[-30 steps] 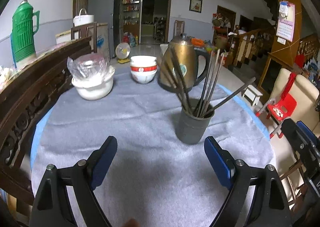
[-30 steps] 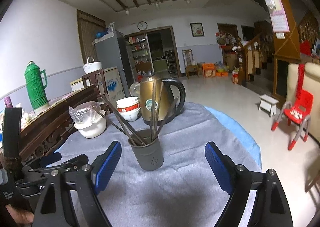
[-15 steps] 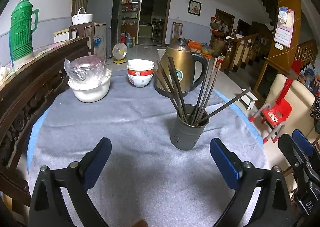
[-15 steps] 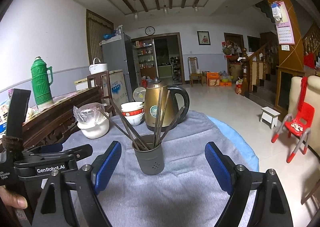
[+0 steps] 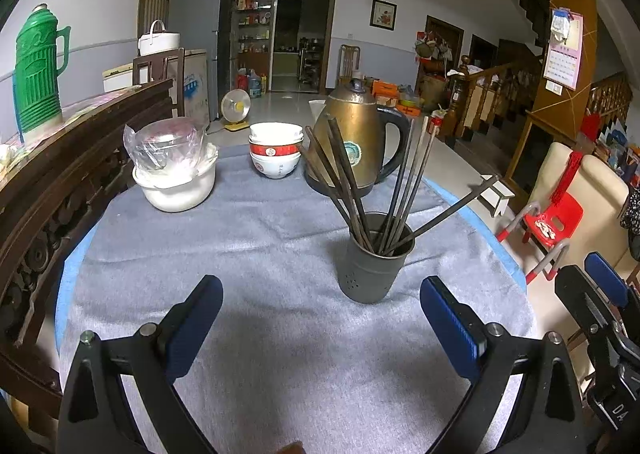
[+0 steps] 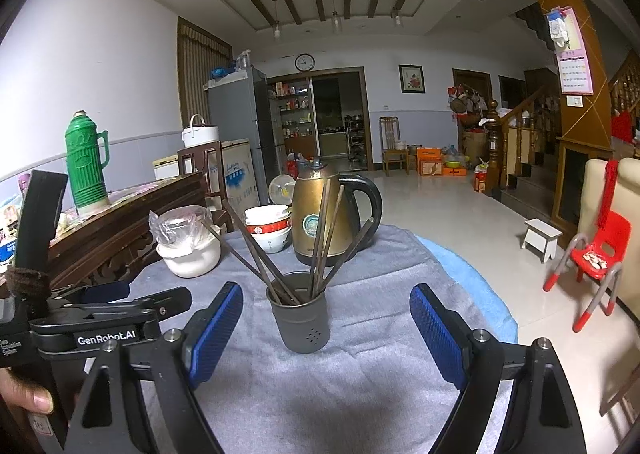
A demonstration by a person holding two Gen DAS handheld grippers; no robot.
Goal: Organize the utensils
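Observation:
A dark grey utensil holder (image 5: 374, 260) stands on the grey tablecloth, with several dark chopsticks (image 5: 348, 178) fanned out of it; it also shows in the right wrist view (image 6: 301, 312). My left gripper (image 5: 320, 314) is open and empty, a little in front and left of the holder. My right gripper (image 6: 326, 326) is open and empty, its blue pads either side of the holder but nearer the camera. The left gripper shows at the left of the right wrist view (image 6: 116, 318), and the right gripper at the right edge of the left wrist view (image 5: 600, 294).
A brass kettle (image 5: 358, 146), stacked bowls (image 5: 275, 154) and a white pot with a plastic-wrapped lid (image 5: 174, 166) stand at the table's far side. A carved wooden bench (image 5: 48, 182) with a green thermos (image 5: 36, 70) runs along the left. A red chair (image 6: 596, 254) stands on the floor at right.
Both grippers have drawn back and risen a little from the holder, which now looks smaller and lower in both views. Both stay open and empty.

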